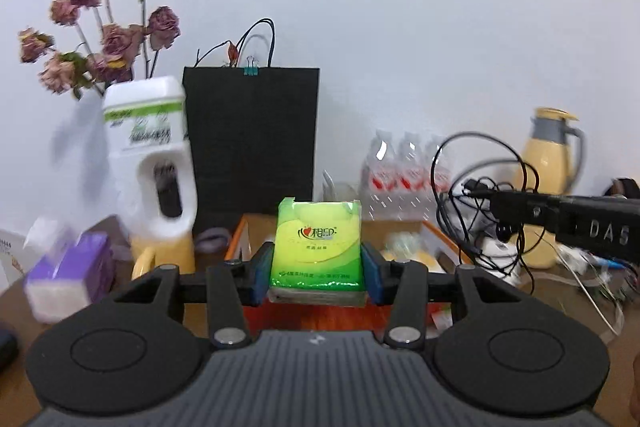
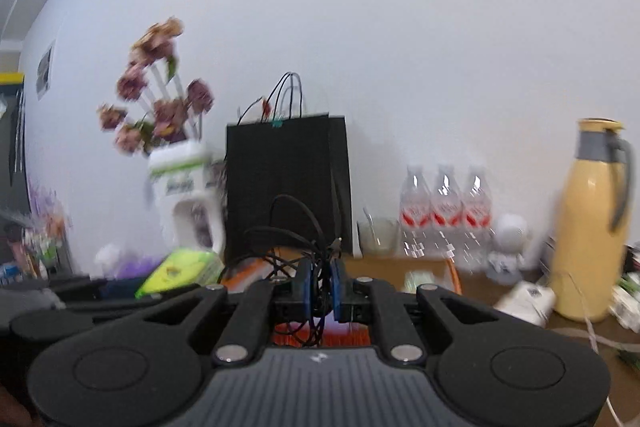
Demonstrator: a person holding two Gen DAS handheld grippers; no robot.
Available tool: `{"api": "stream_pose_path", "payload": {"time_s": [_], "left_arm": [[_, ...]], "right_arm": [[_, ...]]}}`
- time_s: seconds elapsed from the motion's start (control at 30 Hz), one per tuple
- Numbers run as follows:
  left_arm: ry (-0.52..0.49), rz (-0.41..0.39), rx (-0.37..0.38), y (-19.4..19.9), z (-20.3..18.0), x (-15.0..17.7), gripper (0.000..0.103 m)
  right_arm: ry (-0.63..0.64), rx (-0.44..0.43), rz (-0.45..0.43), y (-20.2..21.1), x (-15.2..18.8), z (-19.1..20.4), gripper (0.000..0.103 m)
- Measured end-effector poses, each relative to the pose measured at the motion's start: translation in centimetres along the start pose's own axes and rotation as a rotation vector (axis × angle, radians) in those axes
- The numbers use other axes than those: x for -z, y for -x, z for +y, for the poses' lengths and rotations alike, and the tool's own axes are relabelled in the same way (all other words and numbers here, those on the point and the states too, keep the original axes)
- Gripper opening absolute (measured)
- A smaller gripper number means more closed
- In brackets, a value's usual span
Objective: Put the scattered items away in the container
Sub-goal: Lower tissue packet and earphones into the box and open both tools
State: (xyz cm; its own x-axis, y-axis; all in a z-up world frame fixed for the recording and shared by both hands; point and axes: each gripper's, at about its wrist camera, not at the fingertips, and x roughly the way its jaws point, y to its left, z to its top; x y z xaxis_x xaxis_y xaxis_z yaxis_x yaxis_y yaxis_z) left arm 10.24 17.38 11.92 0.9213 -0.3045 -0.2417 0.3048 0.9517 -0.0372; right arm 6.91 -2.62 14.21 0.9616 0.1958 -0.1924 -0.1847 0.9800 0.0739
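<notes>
Gleaming green tissue pack [image 1: 317, 251] clamped upright in left gripper [image 1: 317, 277]; right gripper [image 2: 321, 293] pinching tangled black cable [image 2: 298, 235].

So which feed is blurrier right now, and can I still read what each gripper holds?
Right wrist view is blurrier: flowers and white jug smear, yet the black cable in the right gripper stays legible. Left wrist view is sharp at centre, with the green tissue pack crisp in the left gripper; only its left edge smears.
</notes>
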Motion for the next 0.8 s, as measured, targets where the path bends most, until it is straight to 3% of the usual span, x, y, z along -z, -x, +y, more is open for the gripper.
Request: {"api": "stream_pose_path", "payload": {"time_s": [0.1, 0.17, 0.33, 0.43, 0.53, 0.67, 0.8], "left_arm": [[-0.038, 0.035, -0.046, -5.2, 0.6, -2.5, 0.046], [-0.004, 0.103, -0.058, -8.6, 1.5, -3.5, 0.046], [0.029, 0.282, -0.014, -16.8, 2.3, -4.1, 0.046], [0.070, 0.386, 0.024, -21.1, 2.3, -3.8, 0.046], [0.056, 0.472, 0.012, -23.9, 1.8, -2.3, 0.046], [-0.028, 0.529, -0.026, -25.1, 1.5, -0.4, 0.046], [-0.075, 0.582, -0.035, -26.0, 1.9, 0.6, 0.046]], "right_arm": [[-0.022, -0.008, 0.043, -5.5, -3.2, -1.7, 0.009], [-0.048, -0.018, 0.102, -9.4, -4.8, -2.9, 0.009], [-0.131, -0.009, 0.281, -18.6, -5.7, -5.7, 0.009], [-0.162, 0.039, 0.368, -23.6, -4.9, -6.9, 0.009], [-0.171, 0.086, 0.472, -27.8, -3.1, -7.8, 0.009], [-0.196, 0.075, 0.596, -31.4, -0.5, -8.2, 0.009], [-0.141, 0.095, 0.676, -34.1, 1.1, -7.5, 0.009]]}}
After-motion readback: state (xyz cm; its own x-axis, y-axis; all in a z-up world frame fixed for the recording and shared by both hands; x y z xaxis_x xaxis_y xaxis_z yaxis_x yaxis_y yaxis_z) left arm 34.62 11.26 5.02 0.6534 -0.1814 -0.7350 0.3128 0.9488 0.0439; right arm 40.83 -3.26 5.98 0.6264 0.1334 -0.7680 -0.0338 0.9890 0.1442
